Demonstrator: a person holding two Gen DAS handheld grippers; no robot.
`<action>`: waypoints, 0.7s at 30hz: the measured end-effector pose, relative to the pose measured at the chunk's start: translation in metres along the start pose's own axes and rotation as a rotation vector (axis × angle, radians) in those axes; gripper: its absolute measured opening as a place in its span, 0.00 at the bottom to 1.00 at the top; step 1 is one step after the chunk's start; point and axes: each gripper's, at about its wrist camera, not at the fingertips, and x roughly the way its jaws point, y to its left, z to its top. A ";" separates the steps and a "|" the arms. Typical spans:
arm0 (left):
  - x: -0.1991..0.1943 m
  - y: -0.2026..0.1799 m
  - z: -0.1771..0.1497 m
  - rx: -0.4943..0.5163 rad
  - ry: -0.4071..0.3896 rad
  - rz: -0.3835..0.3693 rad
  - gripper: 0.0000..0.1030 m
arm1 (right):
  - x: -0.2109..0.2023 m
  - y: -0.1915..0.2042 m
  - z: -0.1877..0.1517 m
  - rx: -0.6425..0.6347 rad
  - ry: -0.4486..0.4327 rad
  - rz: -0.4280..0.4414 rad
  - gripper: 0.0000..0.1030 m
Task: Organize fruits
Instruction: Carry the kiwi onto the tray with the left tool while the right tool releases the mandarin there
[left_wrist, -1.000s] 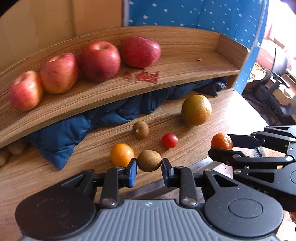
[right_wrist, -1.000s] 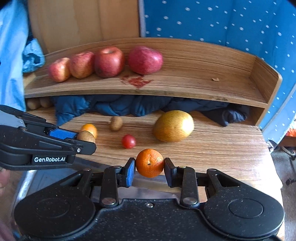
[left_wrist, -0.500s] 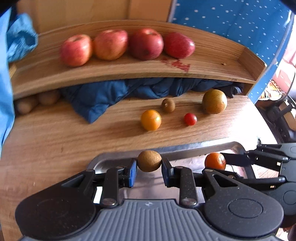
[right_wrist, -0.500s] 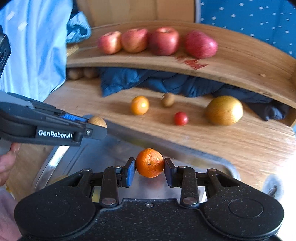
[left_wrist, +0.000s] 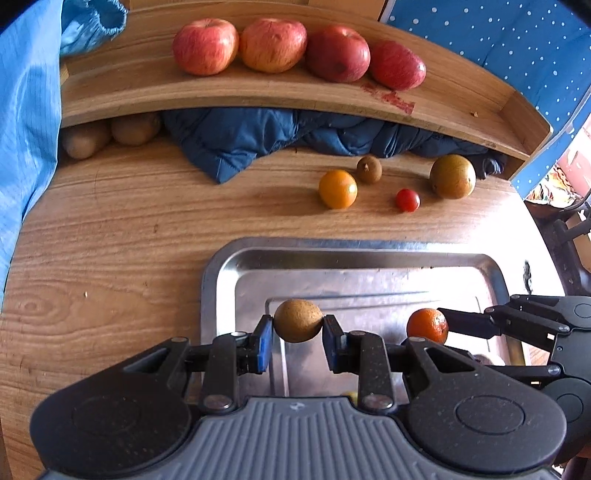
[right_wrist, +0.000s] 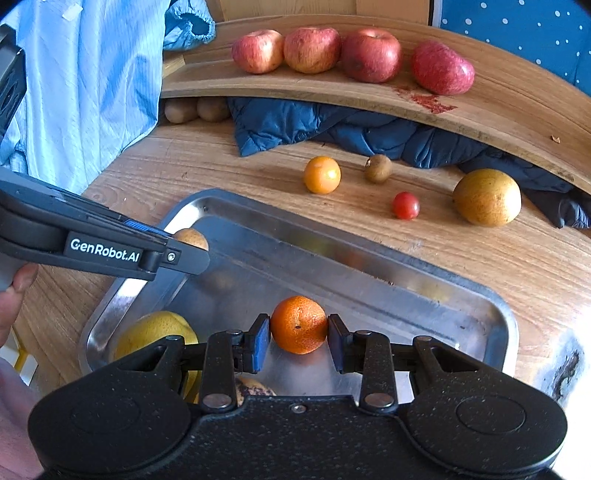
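A small brown fruit is pinched between the blue pads of the left gripper and held above the metal tray, over its left half. A mandarin is clamped the same way by the right gripper, above the tray's middle. In the left wrist view the mandarin is seen at 3 o'clock of the brown fruit, with the right gripper reaching in from the right edge. Inside the tray, a yellow pear-like fruit lies at the near left corner, partly hidden by the right gripper's body; a spotted fruit just beside it is mostly covered.

On the wooden table beyond the tray, at 12 o'clock, four loose fruits are spread: an orange-yellow fruit, a small brown one, a cherry tomato and a large russet pear. Behind them a dark blue jacket is tucked under a wooden shelf. Four red apples are lined up on the shelf. Two brownish fruits sit under its left end.
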 end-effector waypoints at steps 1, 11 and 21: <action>0.000 0.000 -0.001 0.000 0.006 0.001 0.30 | 0.000 0.000 -0.001 0.002 0.002 -0.002 0.34; 0.000 0.008 -0.009 -0.025 0.050 0.014 0.30 | -0.005 0.007 -0.005 0.018 -0.009 -0.021 0.37; -0.021 0.014 -0.016 -0.053 0.021 0.032 0.67 | -0.023 0.012 -0.016 0.025 -0.052 -0.067 0.66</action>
